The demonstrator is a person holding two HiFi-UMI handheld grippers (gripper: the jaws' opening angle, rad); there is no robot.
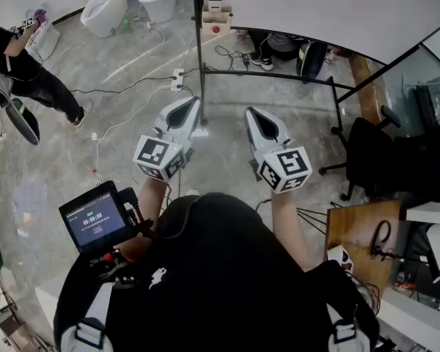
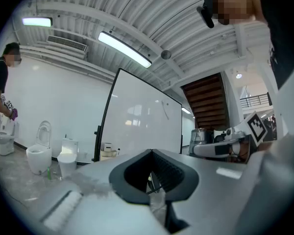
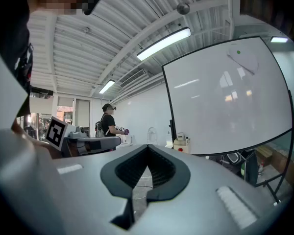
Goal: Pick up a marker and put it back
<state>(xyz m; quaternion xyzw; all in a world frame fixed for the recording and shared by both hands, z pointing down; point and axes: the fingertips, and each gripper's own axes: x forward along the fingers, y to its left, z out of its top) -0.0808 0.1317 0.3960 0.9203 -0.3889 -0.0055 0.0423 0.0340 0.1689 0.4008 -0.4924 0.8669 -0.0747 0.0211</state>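
Observation:
No marker can be told apart in any view. The whiteboard (image 1: 315,13) stands ahead of me, seen as a tall white panel (image 2: 142,116) in the left gripper view and as a white panel (image 3: 225,97) in the right gripper view. A small box with a red dot (image 1: 216,18) sits at its left foot. My left gripper (image 1: 193,105) and right gripper (image 1: 251,114) are held side by side at chest height, level and pointing at the board, well short of it. Both are shut with nothing between the jaws: the left gripper (image 2: 149,152) and the right gripper (image 3: 148,147) each show tips that meet.
The board's black stand (image 1: 279,75) runs across the floor ahead. Two white toilets (image 1: 106,9) stand at the back left, and a person (image 1: 22,68) works near them. A power strip and cables (image 1: 177,79) lie on the floor. A black office chair (image 1: 374,160) and a wooden table (image 1: 359,233) are at the right.

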